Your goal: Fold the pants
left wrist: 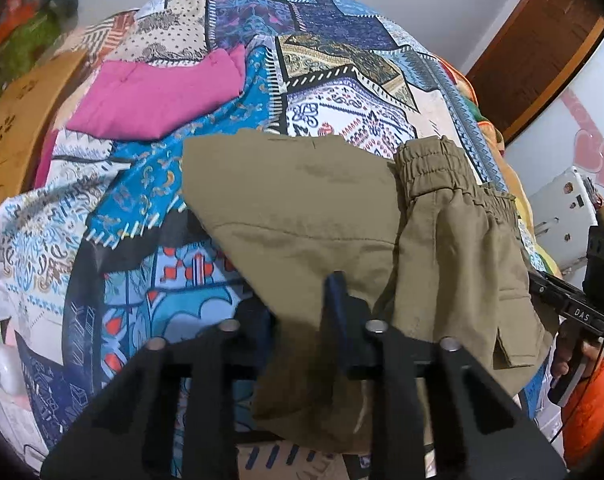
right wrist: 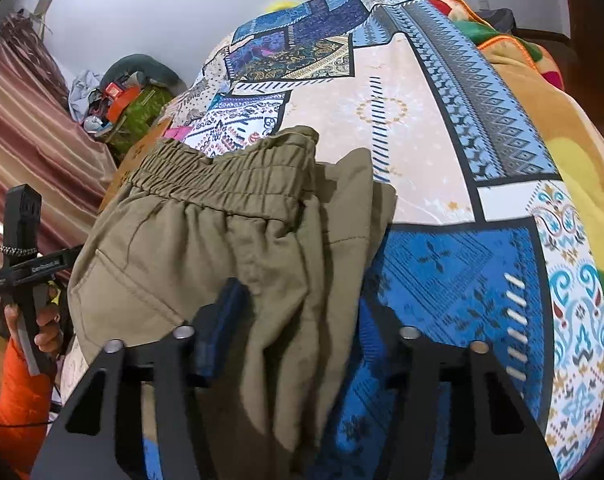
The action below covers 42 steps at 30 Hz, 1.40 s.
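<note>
Both grippers hold up the olive pants above the patchwork bedspread, waistband between them.

From the left wrist view, the left gripper (left wrist: pixel 302 320) is closed down narrow on a gathered fold of the pants (left wrist: pixel 302 208); the elastic waistband (left wrist: pixel 434 172) lies ahead and to its right, running away toward the other tool, and a pink garment (left wrist: pixel 157 100) rests on the bedspread (left wrist: pixel 342 100) well beyond the pants to the left. From the right wrist view, the right gripper (right wrist: pixel 285 320) pinches bunched cloth just below the waistband (right wrist: pixel 229 180), which stretches leftward from it. The pants hang with their long axis dropping toward the cameras, so the coming fold likely depends on both hands, about equally near, keeping the waistband level.
</note>
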Available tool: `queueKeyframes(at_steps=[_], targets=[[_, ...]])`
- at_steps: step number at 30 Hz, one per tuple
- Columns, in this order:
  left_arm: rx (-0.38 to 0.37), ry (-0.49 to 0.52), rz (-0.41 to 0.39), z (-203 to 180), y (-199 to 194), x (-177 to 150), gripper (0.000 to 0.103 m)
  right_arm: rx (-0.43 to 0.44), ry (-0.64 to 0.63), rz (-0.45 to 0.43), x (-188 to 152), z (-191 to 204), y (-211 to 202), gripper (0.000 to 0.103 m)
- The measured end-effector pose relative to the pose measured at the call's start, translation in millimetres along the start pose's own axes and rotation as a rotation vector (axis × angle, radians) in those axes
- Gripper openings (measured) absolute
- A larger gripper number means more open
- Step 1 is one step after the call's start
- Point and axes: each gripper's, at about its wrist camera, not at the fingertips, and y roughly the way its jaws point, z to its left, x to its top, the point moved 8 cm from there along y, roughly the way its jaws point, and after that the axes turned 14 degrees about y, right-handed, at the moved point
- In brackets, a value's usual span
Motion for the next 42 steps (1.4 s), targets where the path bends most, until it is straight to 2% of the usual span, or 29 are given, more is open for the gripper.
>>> queueKeyframes(at_steps=[1, 2, 3, 6, 11, 14, 20, 25, 33, 42], targets=[[0.007, -0.001, -0.002, 0.5, 0.1, 2.0, 0.016, 0.004, 0.0, 0.0, 2.0, 1.0, 1.2, 0.042], [0.013, -0.002, -0.004, 1.1, 0.9, 3.5, 0.012, 0.006, 0.0, -0.001, 3.6, 1.4, 1.8, 0.034], [0.018, -0.004, -0.006, 1.5, 0.6, 4.5, 0.011, 0.005, 0.0, -0.007, 5.8, 1.6, 2.2, 0.027], [0.038, 0.017, -0.019, -0.8, -5.1, 7.7, 0.006, -0.004, 0.0, -0.034, 12.6, 3.5, 1.0, 0.016], [0.07, 0.039, -0.074, -3.4, -27.8, 19.6, 0.003, -0.057, -0.1, -0.094, 20.2, 17.6, -7.5, 0.01], [0.071, 0.046, -0.094, -5.2, -40.3, 28.6, 0.003, -0.047, -0.128, -0.127, 30.8, 27.2, -20.2, 0.009], [0.126, 0.084, -0.159, -7.9, -69.4, 51.8, 0.003, -0.036, -0.211, -0.204, 55.4, 60.8, -41.2, 0.008], [0.18, 0.1, -0.223, 5.6, -99.8, 73.0, 0.003, -0.031, -0.284, -0.266, 80.5, 95.3, -51.2, 0.008], [0.255, 0.066, -0.288, 57.2, -128.7, 111.4, 0.003, -0.001, -0.346, -0.305, 121.5, 142.5, -37.5, 0.008], [0.359, 0.012, -0.276, 139.9, -113.7, 144.7, 0.003, 0.02, -0.433, -0.305, 157.9, 199.2, 18.7, 0.008]])
